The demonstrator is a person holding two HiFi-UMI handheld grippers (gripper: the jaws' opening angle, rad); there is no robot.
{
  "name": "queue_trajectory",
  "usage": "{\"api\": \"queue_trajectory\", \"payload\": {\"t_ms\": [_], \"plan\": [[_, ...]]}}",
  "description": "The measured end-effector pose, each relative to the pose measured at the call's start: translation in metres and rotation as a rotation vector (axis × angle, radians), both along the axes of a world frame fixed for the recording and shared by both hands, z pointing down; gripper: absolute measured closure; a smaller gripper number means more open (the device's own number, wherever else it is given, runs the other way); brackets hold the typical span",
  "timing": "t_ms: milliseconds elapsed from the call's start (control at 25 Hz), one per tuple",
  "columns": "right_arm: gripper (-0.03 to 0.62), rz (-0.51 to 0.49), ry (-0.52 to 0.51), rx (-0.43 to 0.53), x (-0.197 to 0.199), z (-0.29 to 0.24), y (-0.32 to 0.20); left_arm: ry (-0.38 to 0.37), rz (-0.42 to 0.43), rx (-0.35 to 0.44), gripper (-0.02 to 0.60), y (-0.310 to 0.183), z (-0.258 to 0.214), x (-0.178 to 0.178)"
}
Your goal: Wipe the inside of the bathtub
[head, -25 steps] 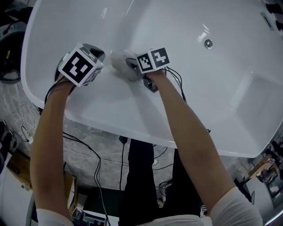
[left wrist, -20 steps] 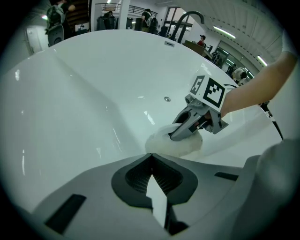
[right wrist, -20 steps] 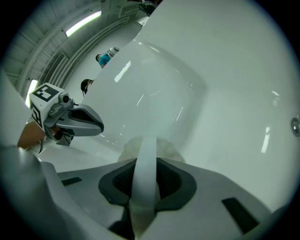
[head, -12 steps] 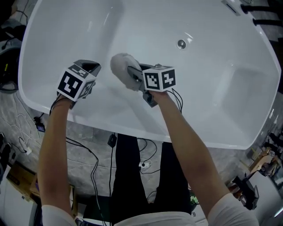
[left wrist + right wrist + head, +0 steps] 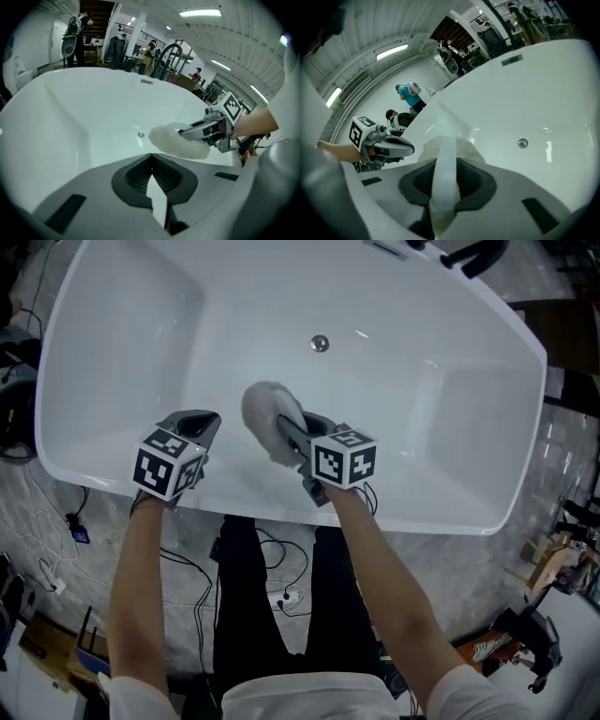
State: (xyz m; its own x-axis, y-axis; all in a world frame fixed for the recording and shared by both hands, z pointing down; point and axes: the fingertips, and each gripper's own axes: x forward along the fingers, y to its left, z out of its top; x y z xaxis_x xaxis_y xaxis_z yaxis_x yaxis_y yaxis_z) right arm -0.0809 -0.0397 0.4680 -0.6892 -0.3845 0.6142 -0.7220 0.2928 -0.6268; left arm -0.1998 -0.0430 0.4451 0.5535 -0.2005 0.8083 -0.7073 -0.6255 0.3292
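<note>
Left gripper (image 5: 197, 420): jaws closed, empty, hovering over the near wall of the bathtub (image 5: 112, 343). Fluffy pad (image 5: 265, 409) is at the near inner slope, its strap (image 5: 444, 159) clamped in the right gripper (image 5: 289, 435). Risk: the thin strap slips out under scrub pressure, or the pad skates on the slick curve. No readable text, only square marker patterns.

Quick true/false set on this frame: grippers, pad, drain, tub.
1. The right gripper is clamped on the fluffy white pad. True.
2. The left gripper grips the pad too. False: its jaws are together on nothing, and it sits apart from the pad.
3. The drain is uncovered, beyond the pad. True.
4. The tub is full of water. False: no standing water shows, and the bare white floor is in plain sight.
</note>
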Motion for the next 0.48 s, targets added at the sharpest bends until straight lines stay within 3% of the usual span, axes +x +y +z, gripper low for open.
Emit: {"api": "queue_trajectory", "payload": {"t_ms": [480], "plan": [[0.502, 0.168, 0.056, 0.074, 0.159, -0.133, 0.077, 0.083, 0.020, 0.079, 0.571, 0.043, -0.126, 0.122]]}}
